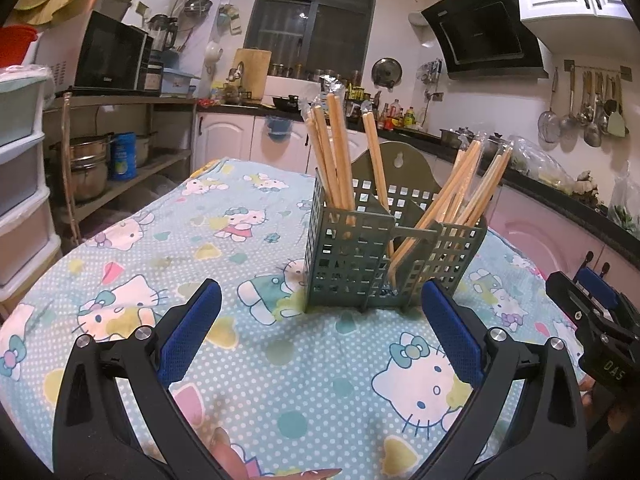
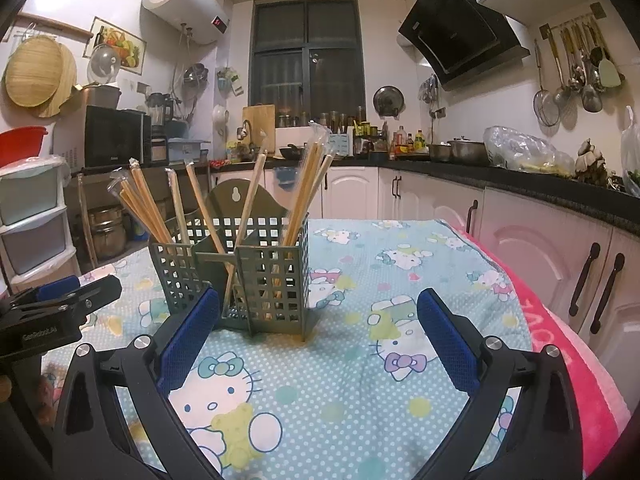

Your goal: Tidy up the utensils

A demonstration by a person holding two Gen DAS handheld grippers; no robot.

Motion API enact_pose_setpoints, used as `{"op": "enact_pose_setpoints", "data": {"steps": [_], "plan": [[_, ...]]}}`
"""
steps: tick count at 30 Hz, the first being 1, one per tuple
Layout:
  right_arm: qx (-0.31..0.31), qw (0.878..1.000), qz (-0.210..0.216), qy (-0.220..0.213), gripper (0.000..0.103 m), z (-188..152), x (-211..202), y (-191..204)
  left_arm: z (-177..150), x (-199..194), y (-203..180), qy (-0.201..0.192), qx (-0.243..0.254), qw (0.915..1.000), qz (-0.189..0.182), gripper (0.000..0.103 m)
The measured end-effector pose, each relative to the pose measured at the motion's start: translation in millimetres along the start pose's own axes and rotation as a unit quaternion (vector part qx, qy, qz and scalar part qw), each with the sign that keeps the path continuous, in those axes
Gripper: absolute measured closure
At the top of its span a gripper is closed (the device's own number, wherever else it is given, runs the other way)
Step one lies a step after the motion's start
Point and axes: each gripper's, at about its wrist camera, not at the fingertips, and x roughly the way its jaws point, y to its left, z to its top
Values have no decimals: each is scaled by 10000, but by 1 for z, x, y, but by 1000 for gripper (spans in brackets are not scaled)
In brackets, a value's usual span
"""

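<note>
A grey-green perforated utensil holder (image 1: 352,256) (image 2: 256,272) stands upright on the patterned tablecloth. Several wrapped wooden chopsticks (image 1: 334,152) (image 2: 304,184) lean out of its compartments, left and right. My left gripper (image 1: 320,316) is open, just short of the holder, with nothing between its blue pads. My right gripper (image 2: 318,328) is also open and empty, with its left pad (image 2: 188,332) in front of the holder's near wall. Each gripper shows at the edge of the other's view, the right gripper (image 1: 596,312) at far right and the left gripper (image 2: 60,300) at far left.
The blue cartoon-cat tablecloth (image 1: 248,368) (image 2: 360,380) covers the table, over a pink blanket edge (image 2: 560,340). Kitchen cabinets (image 2: 540,248) and a worktop run along the right. A shelf with pots (image 1: 92,164) and plastic drawers (image 1: 20,184) stand to the left.
</note>
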Motion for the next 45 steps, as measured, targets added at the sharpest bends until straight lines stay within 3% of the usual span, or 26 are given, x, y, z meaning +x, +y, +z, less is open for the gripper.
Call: {"op": "enact_pose_setpoints", "data": {"steps": [45], "plan": [[38,10000,16,75,6,-3,0,-2,1,-3,2,-28,-25,9999,105,11]]}}
